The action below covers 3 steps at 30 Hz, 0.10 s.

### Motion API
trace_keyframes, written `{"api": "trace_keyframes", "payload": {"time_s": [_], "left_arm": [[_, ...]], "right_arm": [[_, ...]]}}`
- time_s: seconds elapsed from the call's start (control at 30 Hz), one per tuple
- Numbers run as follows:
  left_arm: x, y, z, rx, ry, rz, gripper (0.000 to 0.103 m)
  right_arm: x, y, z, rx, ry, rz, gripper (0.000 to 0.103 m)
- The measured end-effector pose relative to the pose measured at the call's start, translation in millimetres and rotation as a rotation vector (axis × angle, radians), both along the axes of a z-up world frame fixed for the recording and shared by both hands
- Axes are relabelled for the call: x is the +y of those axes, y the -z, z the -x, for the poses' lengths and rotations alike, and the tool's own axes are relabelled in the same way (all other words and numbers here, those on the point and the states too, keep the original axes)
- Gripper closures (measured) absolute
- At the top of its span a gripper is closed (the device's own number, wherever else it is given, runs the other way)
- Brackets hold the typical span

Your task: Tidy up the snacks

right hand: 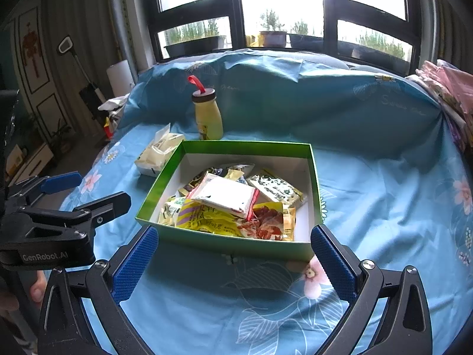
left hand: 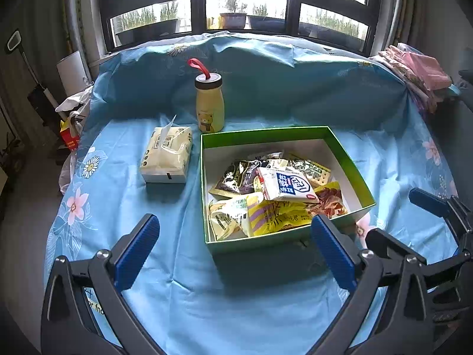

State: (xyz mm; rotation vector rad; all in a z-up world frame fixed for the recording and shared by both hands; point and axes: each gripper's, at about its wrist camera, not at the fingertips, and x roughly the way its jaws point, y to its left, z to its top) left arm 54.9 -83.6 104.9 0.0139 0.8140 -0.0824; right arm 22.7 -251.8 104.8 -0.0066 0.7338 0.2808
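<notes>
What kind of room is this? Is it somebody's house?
Most likely a room in a home, perhaps a bedroom. A flowery blue sheet covers the surface, folded pink cloth is stacked beside it, and potted plants stand outside the window.

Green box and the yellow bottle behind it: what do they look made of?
The green box looks like thin cardboard: matte green outside, plain white inside, crisp folded edges. The yellow bottle seems to be hard plastic or coated metal, I can't tell which; it has a smooth, slightly glossy printed body, a dark cap and a red strap loop.
</notes>
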Motion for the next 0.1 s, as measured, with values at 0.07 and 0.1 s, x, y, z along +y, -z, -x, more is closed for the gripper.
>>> {"api": "trace_keyframes", "payload": {"time_s": [0.07, 0.1], "left_arm": [[-0.5, -0.2, -2.1, -0.002, -0.003, -0.006, 0.0], [-0.9, -0.2, -3.3, -0.003, -0.006, -0.01, 0.0]], "right_arm": [[1.0, 0.7, -0.1, 0.001, 0.002, 0.002, 0.001], [1.2, 0.8, 0.0, 0.002, 0.002, 0.003, 0.001]]}}
